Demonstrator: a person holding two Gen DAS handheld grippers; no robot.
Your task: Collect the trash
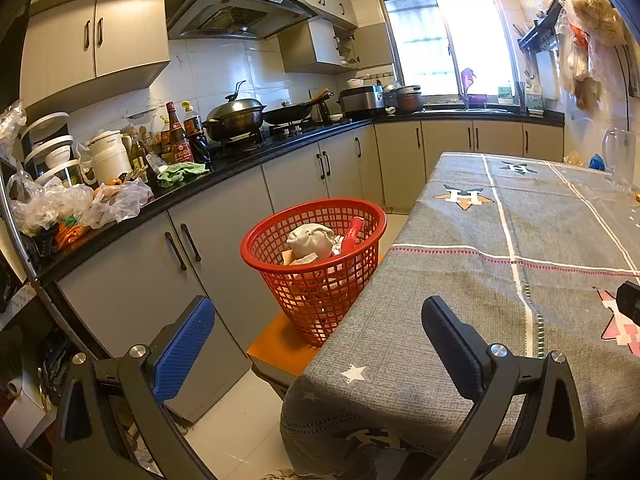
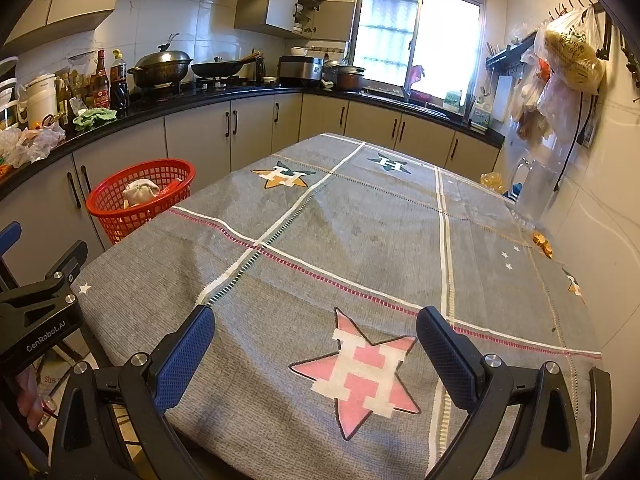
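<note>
A red mesh basket (image 1: pixel 316 268) stands on an orange stool beside the table's left edge; it holds a crumpled grey-white wad (image 1: pixel 310 238), a red wrapper (image 1: pixel 352 234) and paper scraps. The same basket (image 2: pixel 140 196) appears at the left in the right wrist view. My left gripper (image 1: pixel 316 320) is open and empty, held near the table's corner, short of the basket. My right gripper (image 2: pixel 316 332) is open and empty above a pink star on the grey tablecloth (image 2: pixel 360 240). Small orange scraps (image 2: pixel 542 242) lie near the table's right edge.
A black kitchen counter (image 1: pixel 224 168) with bottles, pots and plastic bags runs along the left and back walls. A clear jug (image 2: pixel 536 188) and a yellow wrapper (image 2: pixel 492 182) sit at the table's far right. Bags hang on the right wall (image 2: pixel 568 60).
</note>
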